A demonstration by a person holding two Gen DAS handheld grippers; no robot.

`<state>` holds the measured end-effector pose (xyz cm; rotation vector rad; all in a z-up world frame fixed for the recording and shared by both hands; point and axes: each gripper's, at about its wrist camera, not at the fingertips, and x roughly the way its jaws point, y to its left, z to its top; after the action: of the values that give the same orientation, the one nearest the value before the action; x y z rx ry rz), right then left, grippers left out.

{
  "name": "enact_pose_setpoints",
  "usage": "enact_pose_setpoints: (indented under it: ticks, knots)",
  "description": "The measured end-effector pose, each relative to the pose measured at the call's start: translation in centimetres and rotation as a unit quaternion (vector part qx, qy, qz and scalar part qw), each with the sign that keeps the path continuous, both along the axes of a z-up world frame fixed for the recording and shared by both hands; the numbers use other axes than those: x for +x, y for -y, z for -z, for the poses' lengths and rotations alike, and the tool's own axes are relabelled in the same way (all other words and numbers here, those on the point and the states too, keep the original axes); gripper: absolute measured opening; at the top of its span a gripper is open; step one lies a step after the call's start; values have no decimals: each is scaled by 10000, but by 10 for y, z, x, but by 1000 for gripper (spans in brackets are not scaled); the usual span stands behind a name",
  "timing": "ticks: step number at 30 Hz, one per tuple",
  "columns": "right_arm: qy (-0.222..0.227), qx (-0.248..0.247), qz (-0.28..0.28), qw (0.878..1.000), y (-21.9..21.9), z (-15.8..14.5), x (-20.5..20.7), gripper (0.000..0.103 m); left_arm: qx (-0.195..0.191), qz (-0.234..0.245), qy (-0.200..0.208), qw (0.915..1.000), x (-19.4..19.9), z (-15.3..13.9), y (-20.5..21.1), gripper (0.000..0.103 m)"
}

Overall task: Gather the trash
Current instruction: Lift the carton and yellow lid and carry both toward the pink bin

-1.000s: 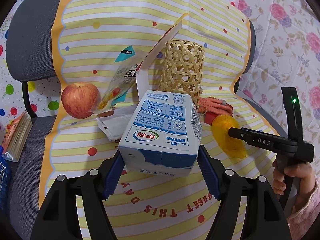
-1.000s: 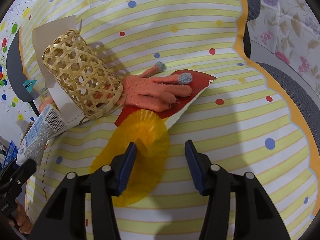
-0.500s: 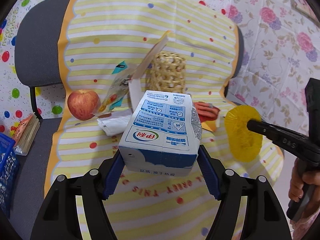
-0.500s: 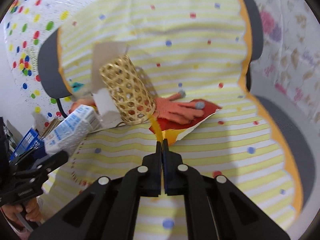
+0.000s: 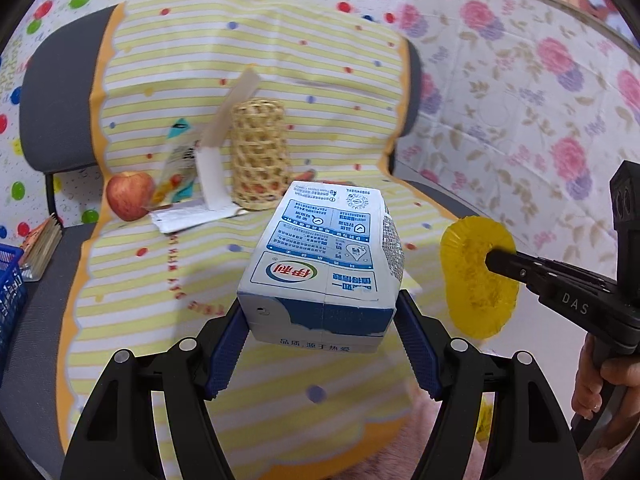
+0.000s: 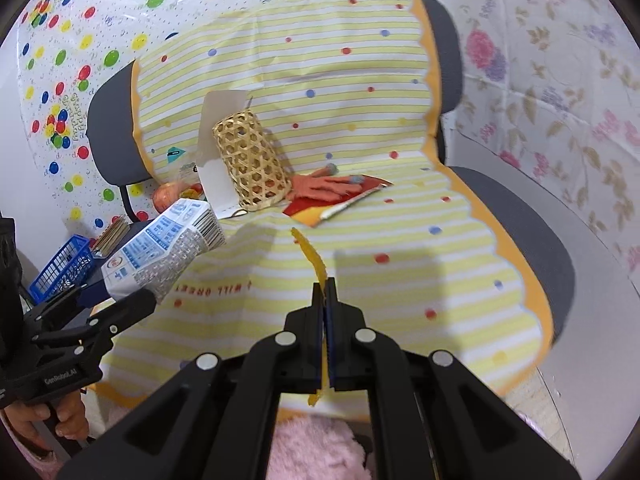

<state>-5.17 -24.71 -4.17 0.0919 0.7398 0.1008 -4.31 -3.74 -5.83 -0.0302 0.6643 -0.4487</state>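
Note:
My left gripper (image 5: 320,340) is shut on a blue-and-white milk carton (image 5: 324,264), held above the striped chair seat; the same milk carton (image 6: 160,248) shows at the left of the right wrist view. My right gripper (image 6: 325,292) is shut on a flat yellow paper cup liner (image 6: 310,254), seen edge-on between its pads. In the left wrist view that yellow liner (image 5: 476,276) hangs off the seat's right side from the black right gripper (image 5: 494,262). On the seat behind lie a white paper scrap (image 5: 188,216) and a snack packet (image 5: 178,172).
A woven bamboo basket (image 6: 252,164) stands on the yellow-striped cloth (image 6: 360,92) of the grey chair, with an apple (image 5: 128,196), an open cardboard box (image 5: 216,164), an orange glove (image 6: 324,186) and a red card (image 6: 340,204). A blue basket (image 6: 60,264) sits left.
The right gripper shut on the yellow liner and lifted it off the seat. Both grippers drew back from the chair, the left still carrying the milk carton.

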Motion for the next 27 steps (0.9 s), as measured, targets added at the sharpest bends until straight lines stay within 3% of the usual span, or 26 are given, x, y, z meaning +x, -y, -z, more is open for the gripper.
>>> enact_pose_setpoints:
  ticks: [13, 27]
  knots:
    - [-1, -142, 917, 9957, 55, 2, -95, 2, -15, 1052, 18, 9945, -52, 10, 69, 71]
    - [-206, -176, 2106, 9772, 121, 16, -190, 2, 138, 2360, -190, 9715, -96, 34, 163, 71]
